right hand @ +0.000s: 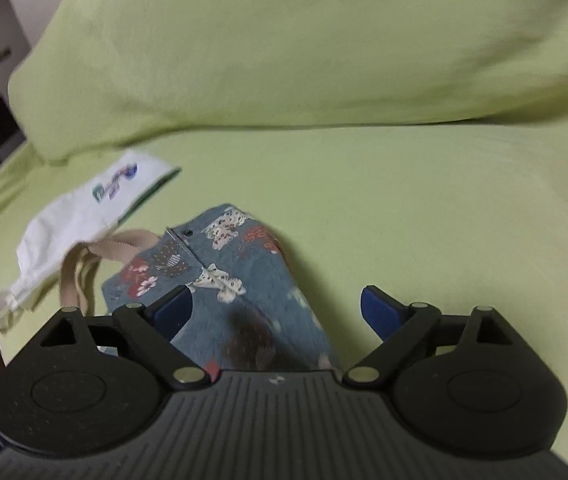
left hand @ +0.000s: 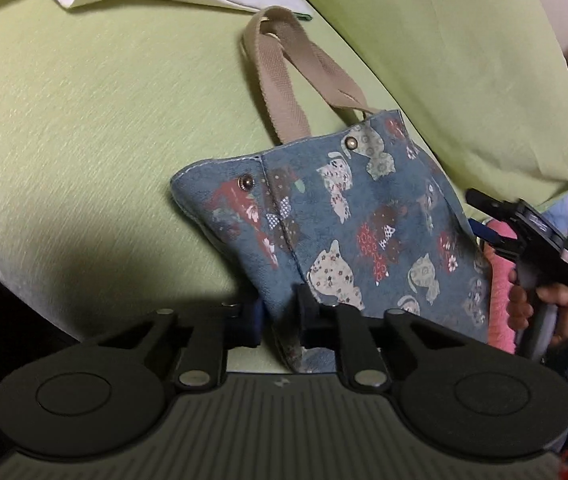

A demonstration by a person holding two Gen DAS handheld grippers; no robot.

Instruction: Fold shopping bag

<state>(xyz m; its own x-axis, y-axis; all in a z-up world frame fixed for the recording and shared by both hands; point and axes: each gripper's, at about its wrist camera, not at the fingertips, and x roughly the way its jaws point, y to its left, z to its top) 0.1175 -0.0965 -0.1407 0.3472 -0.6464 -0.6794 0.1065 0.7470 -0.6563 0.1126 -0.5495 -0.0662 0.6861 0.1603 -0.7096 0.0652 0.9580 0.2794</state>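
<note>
Left wrist view – left gripper (left hand: 280, 312) pinching shopping bag (left hand: 363, 216), right wrist view – right gripper (right hand: 276, 312) spread.

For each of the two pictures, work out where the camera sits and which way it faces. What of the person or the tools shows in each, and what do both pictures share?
Left wrist: sits on the left gripper, looks along its fingers, which pinch the blue cat-print bag; the person's right hand, holding the other tool, shows at the right edge.
Right wrist: sits on the right gripper, looks down over the bag toward the green cushion; only its own spread blue fingers show.
Shared: the cat-print bag, its beige handles, the white bag and the green cover.
</note>
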